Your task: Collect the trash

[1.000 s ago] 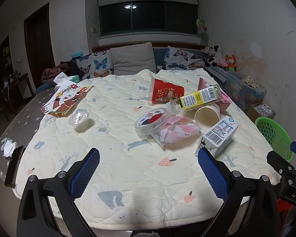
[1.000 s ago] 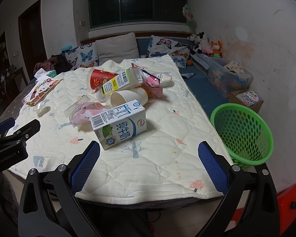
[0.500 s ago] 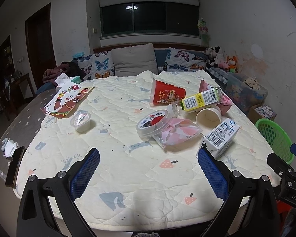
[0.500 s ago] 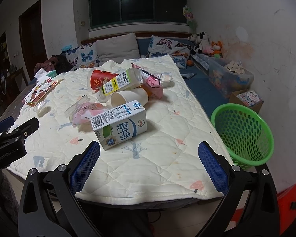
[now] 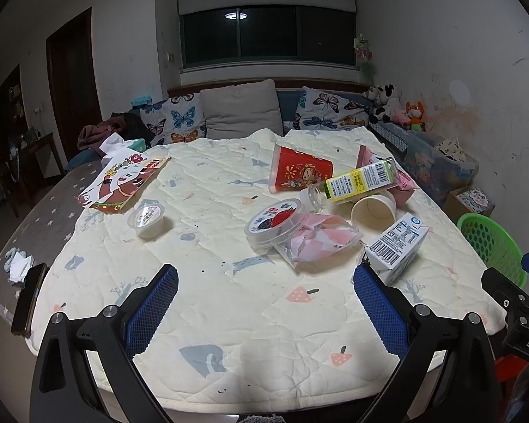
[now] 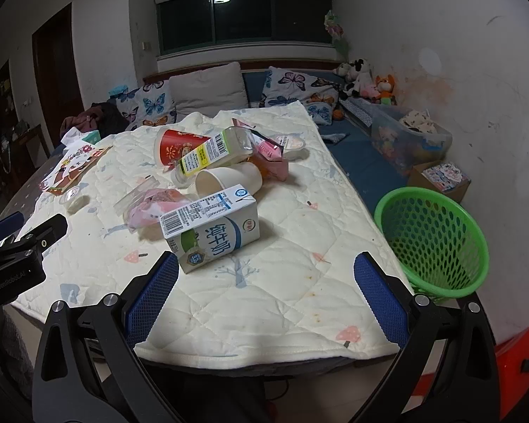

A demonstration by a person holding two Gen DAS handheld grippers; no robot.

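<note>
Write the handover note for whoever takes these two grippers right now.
Left gripper: open, empty, above the quilt's near edge.
Right gripper: open, empty, just short of the white-and-blue milk carton.
On the cream quilted cover: carton, white paper cup, clear plastic bottle with yellow label, red paper cup, pink plastic bag, round lidded tub, small jelly cup.
Green mesh basket: beside the table, looks empty.
Nothing collected yet; everything remains.

You face one milk carton [image 6: 211,227], one plastic bottle [image 5: 352,183], two paper cups, red [image 5: 299,171] and white [image 5: 374,208], and two lidded tubs [image 5: 273,220] [image 5: 146,216] on the quilt. One pink bag [image 5: 317,243], one pink wrapper [image 6: 273,153] and one picture book [image 5: 121,185] lie there too. One green basket [image 6: 437,236] stands beside the table.
</note>
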